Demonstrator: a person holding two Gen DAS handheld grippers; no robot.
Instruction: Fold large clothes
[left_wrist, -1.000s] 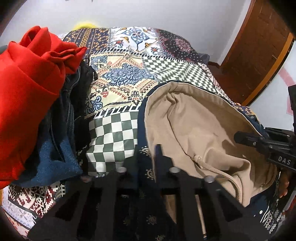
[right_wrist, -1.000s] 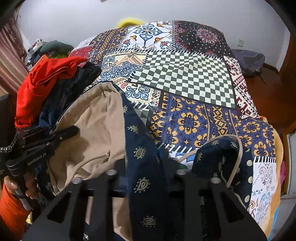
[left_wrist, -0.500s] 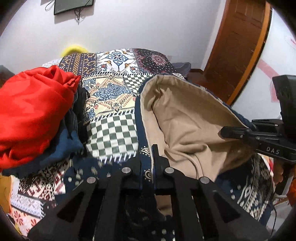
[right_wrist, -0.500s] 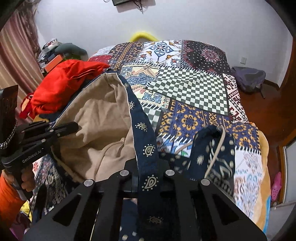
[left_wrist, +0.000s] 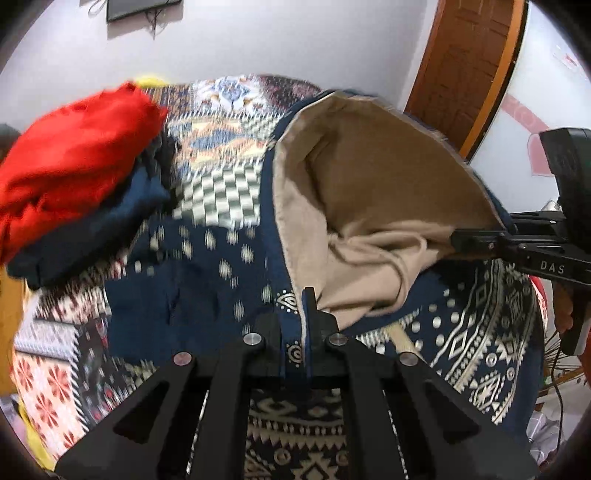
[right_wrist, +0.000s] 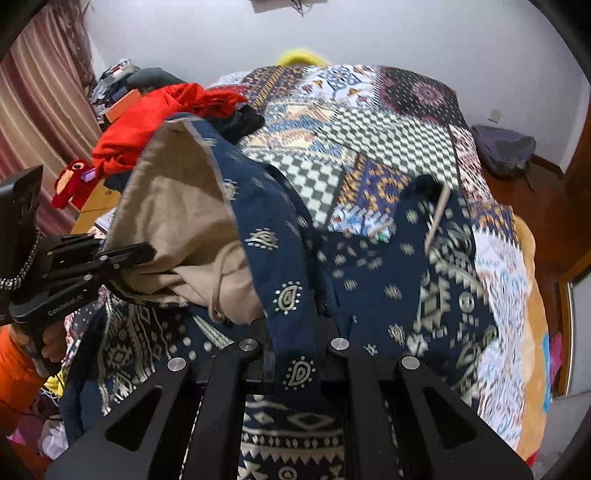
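A large navy hoodie (left_wrist: 207, 280) with white paisley and geometric print and a beige-lined hood (left_wrist: 373, 192) hangs lifted above the bed. My left gripper (left_wrist: 295, 332) is shut on the hood's navy edge. My right gripper (right_wrist: 295, 354) is shut on the hood's other edge (right_wrist: 280, 280). The hood is stretched open between them, its beige lining (right_wrist: 177, 206) and a drawstring showing. Each gripper shows in the other's view, the right one (left_wrist: 517, 247) and the left one (right_wrist: 85, 262). The hoodie's body hangs below both.
A patchwork bedspread (right_wrist: 388, 136) covers the bed. A pile with a red garment (left_wrist: 74, 158) over dark blue clothes (left_wrist: 96, 225) lies on the bed's left side. A wooden door (left_wrist: 465, 70) stands to the right; a striped curtain (right_wrist: 33, 110) to the left.
Both grippers have lifted the hoodie higher off the bed, and more of its patterned body now hangs below. The hood stays stretched between them.
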